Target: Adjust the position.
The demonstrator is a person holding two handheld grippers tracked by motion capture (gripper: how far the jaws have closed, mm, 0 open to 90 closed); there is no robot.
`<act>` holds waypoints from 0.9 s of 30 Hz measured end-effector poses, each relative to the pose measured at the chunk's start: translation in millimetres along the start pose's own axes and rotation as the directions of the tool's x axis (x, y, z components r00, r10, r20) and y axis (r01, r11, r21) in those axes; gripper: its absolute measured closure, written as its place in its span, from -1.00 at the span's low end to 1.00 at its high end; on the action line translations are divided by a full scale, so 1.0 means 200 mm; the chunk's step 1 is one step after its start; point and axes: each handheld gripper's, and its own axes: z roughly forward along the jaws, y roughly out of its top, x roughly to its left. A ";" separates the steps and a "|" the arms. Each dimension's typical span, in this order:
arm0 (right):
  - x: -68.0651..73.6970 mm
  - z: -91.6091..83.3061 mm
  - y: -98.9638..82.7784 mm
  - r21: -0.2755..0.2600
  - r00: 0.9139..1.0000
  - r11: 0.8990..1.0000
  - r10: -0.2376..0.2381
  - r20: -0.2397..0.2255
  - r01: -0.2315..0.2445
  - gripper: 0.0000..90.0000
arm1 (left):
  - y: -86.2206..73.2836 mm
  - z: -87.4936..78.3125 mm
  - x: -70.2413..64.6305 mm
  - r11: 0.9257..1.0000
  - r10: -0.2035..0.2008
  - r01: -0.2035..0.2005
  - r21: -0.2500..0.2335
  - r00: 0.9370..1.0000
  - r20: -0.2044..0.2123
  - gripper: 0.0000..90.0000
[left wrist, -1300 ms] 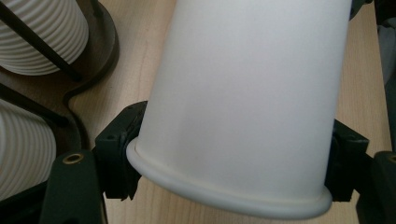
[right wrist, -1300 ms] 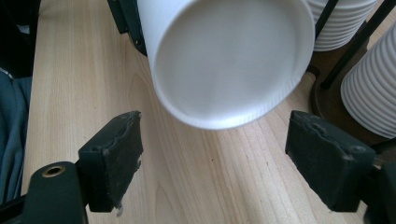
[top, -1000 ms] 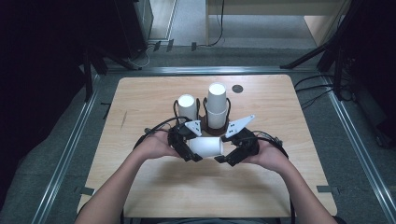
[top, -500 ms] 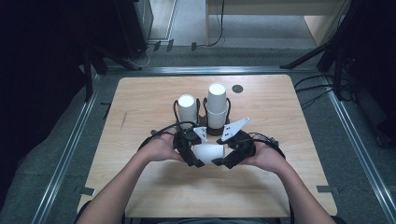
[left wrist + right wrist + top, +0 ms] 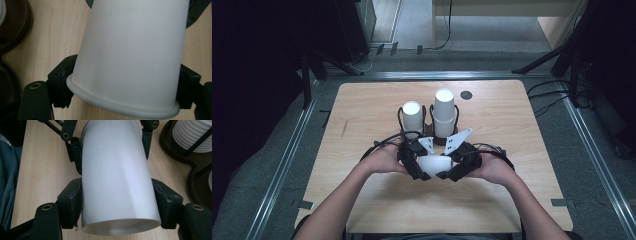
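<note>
A white paper cup (image 5: 434,164) lies on its side just above the table, held between both grippers. My left gripper (image 5: 418,167) is shut on its rolled rim end, with a jaw on each side of the cup (image 5: 130,50). My right gripper (image 5: 453,168) is shut on the opposite end of the cup (image 5: 117,177); the left gripper's jaws show at the far end of that view. Whether this is one cup or nested cups I cannot tell.
Behind the grippers a dark wire stand (image 5: 428,131) holds a short stack of white cups (image 5: 412,114) and a taller stack (image 5: 444,112). A small black disc (image 5: 466,95) lies on the wooden table (image 5: 522,150). Metal rails run along both table sides.
Both grippers, still shut on the cup, have drawn slightly toward the person and a little closer together. The stacks in the stand have not moved.
</note>
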 end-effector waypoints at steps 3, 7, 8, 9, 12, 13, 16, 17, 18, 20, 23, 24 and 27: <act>-0.01 -0.03 0.00 -0.024 1.000 1.000 0.015 0.000 -0.015 -0.28 | 0.00 -0.01 0.00 0.999 -0.026 0.025 -0.029 0.999 -0.032 -0.82; -0.02 -0.05 -0.01 -0.034 1.000 0.999 0.021 0.004 -0.021 -0.28 | -0.03 -0.04 0.01 0.995 -0.052 0.049 -0.087 0.998 -0.038 -0.86; -0.02 -0.05 -0.02 -0.036 1.000 0.999 0.027 0.004 -0.027 -0.28 | -0.04 -0.06 0.02 0.994 -0.051 0.047 -0.103 0.998 -0.043 -0.86; -0.03 -0.06 -0.02 -0.037 0.999 0.999 0.033 0.005 -0.033 -0.28 | -0.04 -0.06 0.02 0.991 -0.063 0.058 -0.119 0.997 -0.039 -0.86; -0.04 -0.08 -0.04 -0.046 0.999 0.998 0.037 0.004 -0.037 -0.28 | -0.07 -0.08 0.02 0.987 -0.058 0.053 -0.152 0.998 -0.030 -0.86; -0.04 -0.09 -0.04 -0.049 0.999 0.998 0.042 0.005 -0.042 -0.28 | -0.08 -0.08 0.02 0.986 -0.051 0.046 -0.163 0.998 -0.025 -0.86; -0.04 -0.10 -0.05 -0.055 0.999 0.998 0.044 0.004 -0.043 -0.28 | -0.10 -0.09 0.02 0.981 -0.067 0.059 -0.183 0.997 -0.033 -0.86; -0.04 -0.11 -0.05 -0.058 0.999 0.997 0.046 0.007 -0.045 -0.29 | -0.11 -0.09 0.02 0.980 -0.075 0.067 -0.187 0.996 -0.040 -0.86; -0.04 -0.11 -0.05 -0.058 0.999 0.997 0.046 0.007 -0.045 -0.29 | -0.11 -0.09 0.02 0.978 -0.083 0.073 -0.195 0.996 -0.043 -0.86; -0.05 -0.12 -0.06 -0.061 0.999 0.997 0.045 0.003 -0.045 -0.29 | -0.13 -0.09 0.03 0.974 -0.097 0.088 -0.207 0.995 -0.034 -0.86; -0.05 -0.13 -0.06 -0.064 0.999 0.997 0.045 0.005 -0.044 -0.29 | -0.15 -0.08 0.02 0.972 -0.105 0.093 -0.215 0.993 -0.046 -0.86; -0.05 -0.13 -0.06 -0.066 0.999 0.997 0.049 -0.002 -0.049 -0.29 | -0.16 -0.08 0.02 0.971 -0.112 0.098 -0.219 0.992 -0.051 -0.86; -0.06 -0.14 -0.06 -0.069 0.999 0.997 0.047 -0.003 -0.047 -0.29 | -0.16 -0.08 0.01 0.968 -0.119 0.105 -0.229 0.992 -0.050 -0.86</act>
